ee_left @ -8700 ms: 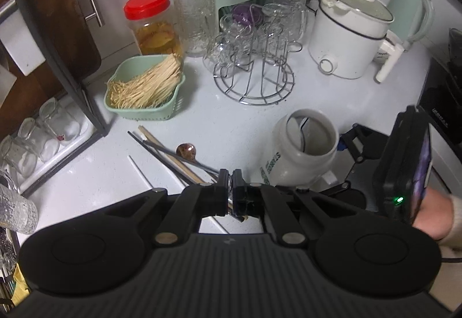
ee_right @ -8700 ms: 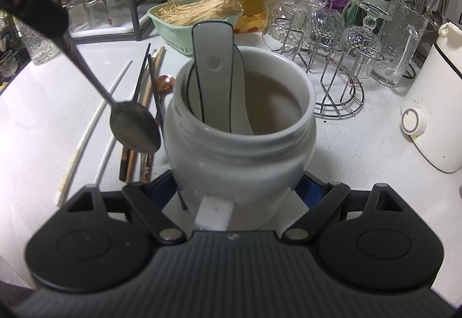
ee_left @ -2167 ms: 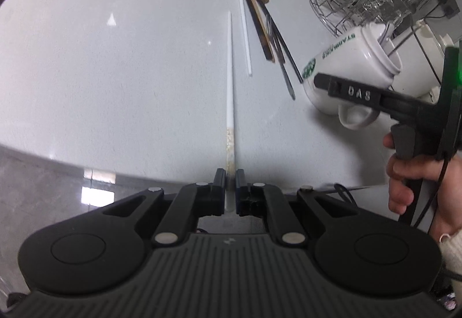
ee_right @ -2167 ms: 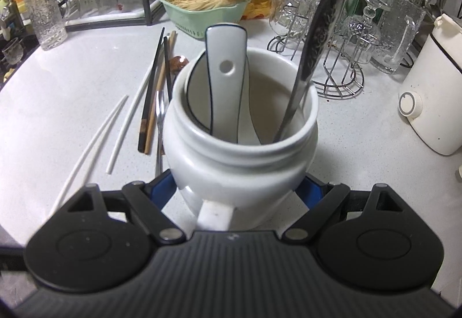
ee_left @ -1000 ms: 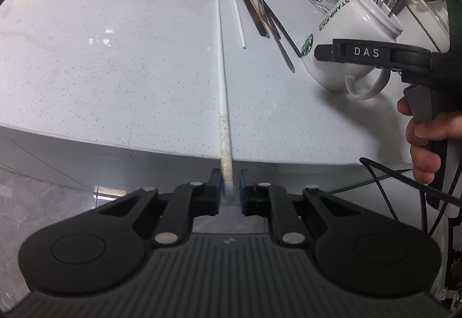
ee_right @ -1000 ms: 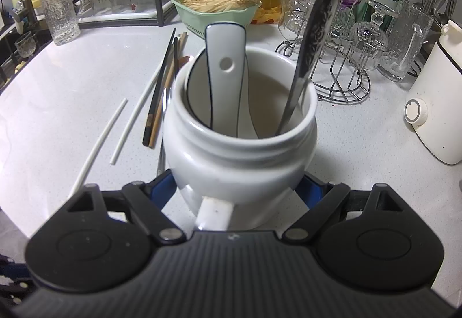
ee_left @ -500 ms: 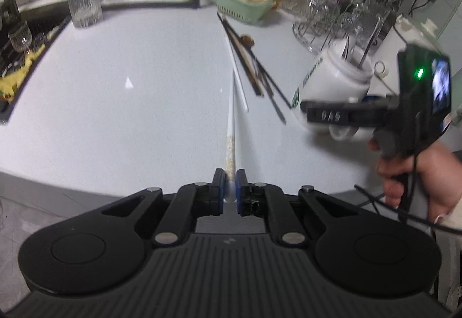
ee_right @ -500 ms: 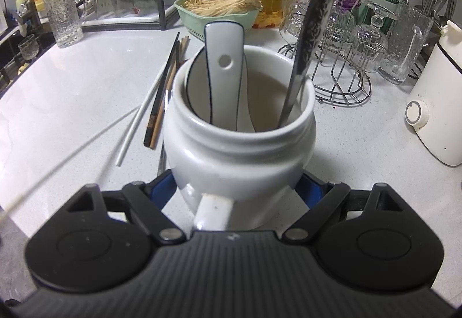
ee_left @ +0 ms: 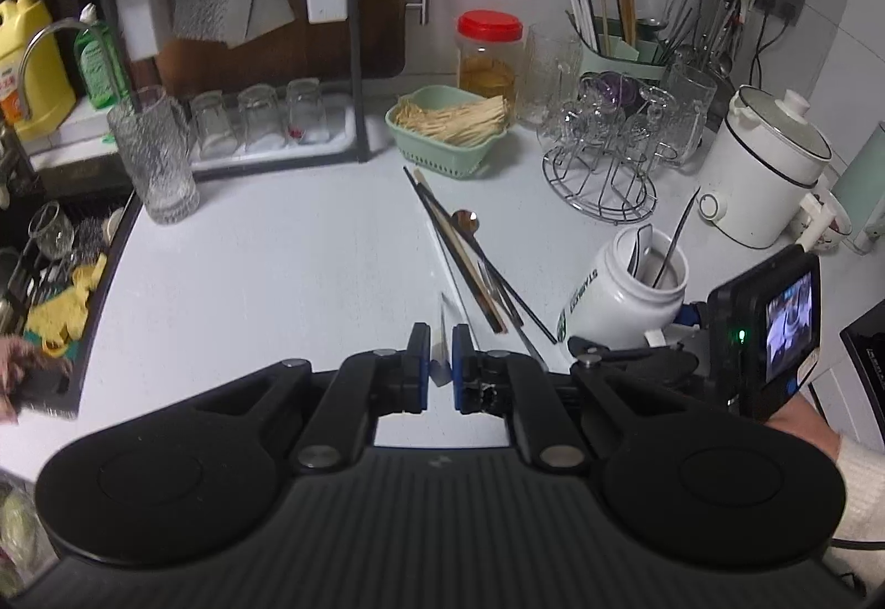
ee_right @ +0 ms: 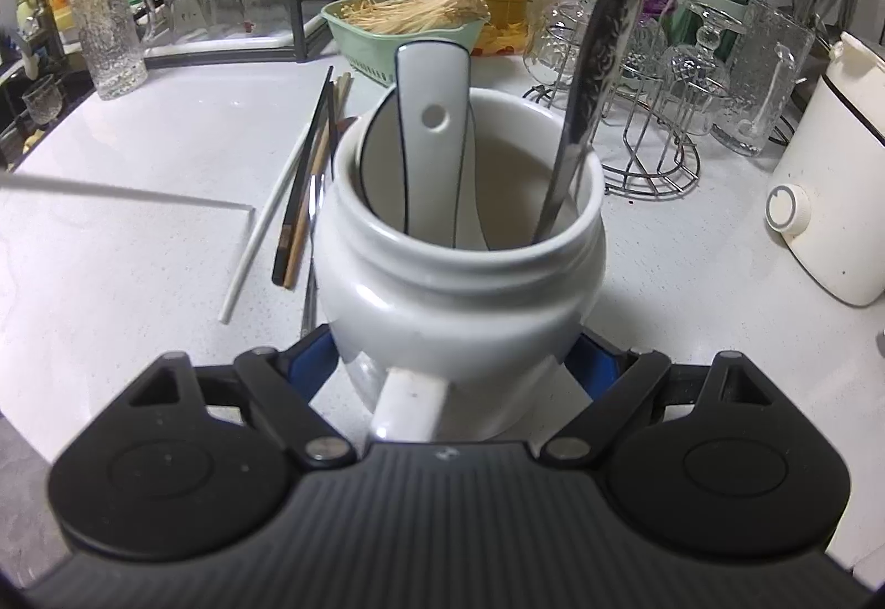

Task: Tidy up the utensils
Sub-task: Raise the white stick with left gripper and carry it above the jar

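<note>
My left gripper is shut on a white chopstick, held above the counter and pointing forward; it crosses the right wrist view from the left. My right gripper is shut on a white Starbucks mug, also in the left wrist view. The mug holds a white ceramic spoon and a metal spoon. On the counter lie a second white chopstick, dark and wooden chopsticks and a small copper spoon.
A green basket of sticks, a red-lidded jar, a wire glass rack, a white cooker and a utensil caddy stand at the back. A dish rack and textured glass stand left, by the sink.
My left gripper has lifted the white chopstick off the counter edge and raised and tilted it, moving in over the counter towards the mug. The right gripper keeps holding the mug still.
</note>
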